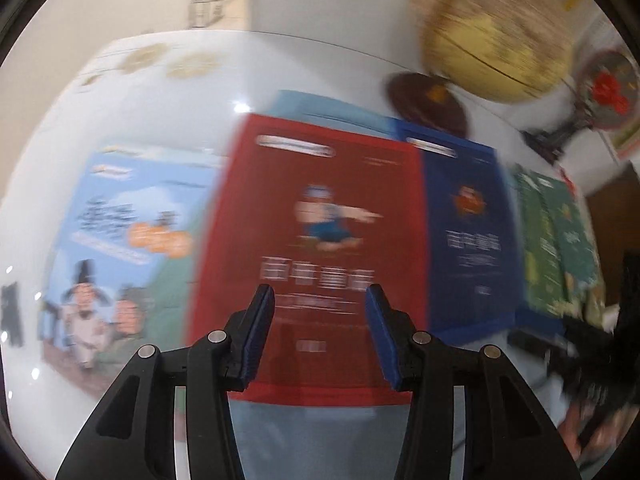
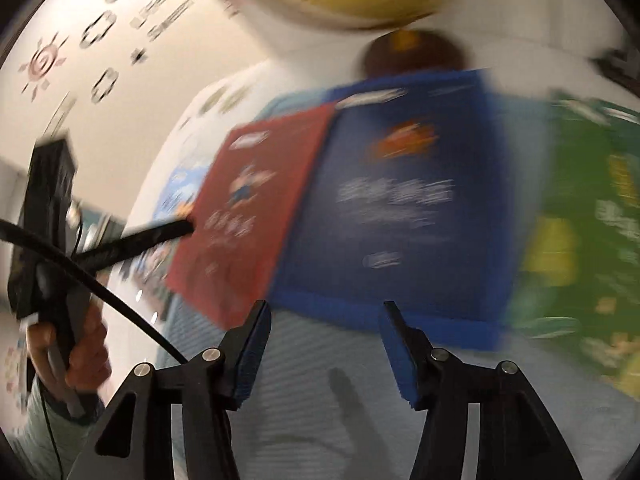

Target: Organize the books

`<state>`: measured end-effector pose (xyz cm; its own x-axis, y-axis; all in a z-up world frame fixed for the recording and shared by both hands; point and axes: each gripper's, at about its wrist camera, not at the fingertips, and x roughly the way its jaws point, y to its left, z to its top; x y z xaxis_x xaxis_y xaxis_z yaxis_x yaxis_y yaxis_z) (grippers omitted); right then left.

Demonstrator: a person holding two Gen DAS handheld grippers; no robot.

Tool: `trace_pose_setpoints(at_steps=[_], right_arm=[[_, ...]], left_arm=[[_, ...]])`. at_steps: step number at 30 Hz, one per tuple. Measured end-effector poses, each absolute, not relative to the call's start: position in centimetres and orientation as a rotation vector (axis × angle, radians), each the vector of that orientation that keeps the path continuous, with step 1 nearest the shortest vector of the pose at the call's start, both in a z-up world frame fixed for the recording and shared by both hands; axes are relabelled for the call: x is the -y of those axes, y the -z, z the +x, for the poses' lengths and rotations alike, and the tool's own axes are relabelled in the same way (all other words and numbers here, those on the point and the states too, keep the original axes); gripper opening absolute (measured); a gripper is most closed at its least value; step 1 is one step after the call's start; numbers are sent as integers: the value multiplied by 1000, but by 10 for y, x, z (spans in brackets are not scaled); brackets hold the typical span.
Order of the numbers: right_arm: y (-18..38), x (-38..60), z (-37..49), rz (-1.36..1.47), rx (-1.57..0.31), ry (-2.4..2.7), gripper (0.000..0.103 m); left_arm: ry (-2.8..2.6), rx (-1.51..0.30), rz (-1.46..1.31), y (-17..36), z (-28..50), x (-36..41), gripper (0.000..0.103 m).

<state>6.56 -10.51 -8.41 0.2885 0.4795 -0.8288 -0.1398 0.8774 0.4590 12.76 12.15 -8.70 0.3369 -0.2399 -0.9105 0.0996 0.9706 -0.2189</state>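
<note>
Several flat books lie side by side on a white table (image 1: 168, 92). In the left wrist view, from left: a light blue cartoon book (image 1: 120, 248), a red book (image 1: 316, 240), a dark blue book (image 1: 468, 232) and a green book (image 1: 556, 240). My left gripper (image 1: 320, 292) is open and empty, just above the red book's near half. My right gripper (image 2: 326, 308) is open and empty, above the near edge of the dark blue book (image 2: 400, 216), between the red book (image 2: 248, 208) and the green book (image 2: 580, 216). Both views are blurred.
A yellow globe (image 1: 496, 36) on a dark round base (image 1: 428, 100) stands behind the books. A small dark stand with a red ornament (image 1: 600, 92) is at the far right. A pale striped mat (image 2: 320, 400) lies under the books' near edge. The left hand and handle (image 2: 52, 272) show left.
</note>
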Motion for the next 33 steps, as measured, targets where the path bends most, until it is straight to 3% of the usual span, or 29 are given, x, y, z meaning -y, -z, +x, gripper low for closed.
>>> trace_pose_setpoints(at_steps=[7,11,14,26,33], right_arm=[[80,171,93,379,-1134,-237,54],[89,179,113,402,-1137,-237,42],[98,173,126,368,-1147,-222,41],[113,154,119,340,-1173,-211,42],[107,175,91,613,-1181,-379,42]], left_arm=[[379,-1226,-62,95,123,-56,45],[476,-1257,-132,105,125,-36,45],[515,-1283,-159,114,126,-27,45],[549,-1296,-182,120,130,-21,45],[581,-1311,-228,122,128,-28,45]])
